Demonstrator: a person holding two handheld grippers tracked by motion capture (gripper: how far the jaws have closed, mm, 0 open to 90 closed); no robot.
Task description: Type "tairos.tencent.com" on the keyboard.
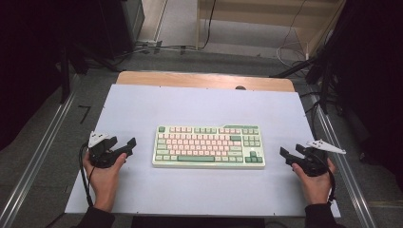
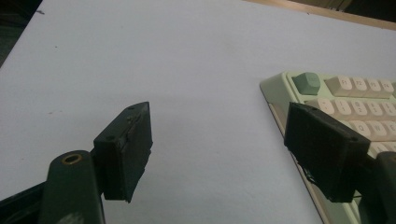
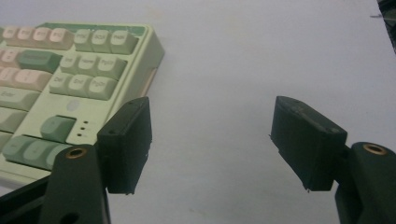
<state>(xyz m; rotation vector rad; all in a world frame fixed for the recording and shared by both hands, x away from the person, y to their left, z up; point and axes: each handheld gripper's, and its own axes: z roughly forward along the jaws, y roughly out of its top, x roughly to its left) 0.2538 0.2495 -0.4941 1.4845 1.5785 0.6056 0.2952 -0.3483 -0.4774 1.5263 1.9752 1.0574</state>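
Item one, nearest: the left gripper (image 1: 124, 146), at 8 o'clock on the table (image 1: 142, 102), is sitting in a person's hand with its jaws standing wide and gripping nothing.

Item two: the right gripper (image 1: 291, 153), at 4 o'clock, is being held likewise, jaws spread wide and empty.

Item three: the keyboard (image 1: 209, 146), pale green body with pink and green keys, is lying flat at the table's centre, between the two grippers and apart from both; each gripper is pointing inward at one short end.

Item four, farthest: a wooden strip (image 1: 204, 80) is showing along the 12 o'clock edge.

Risk, as I judge it: if the jaws are closing unevenly on the two ends, the keyboard may be skewing or sliding on the smooth sheet; a jaw landing on the keys could be pressing or popping a keycap.
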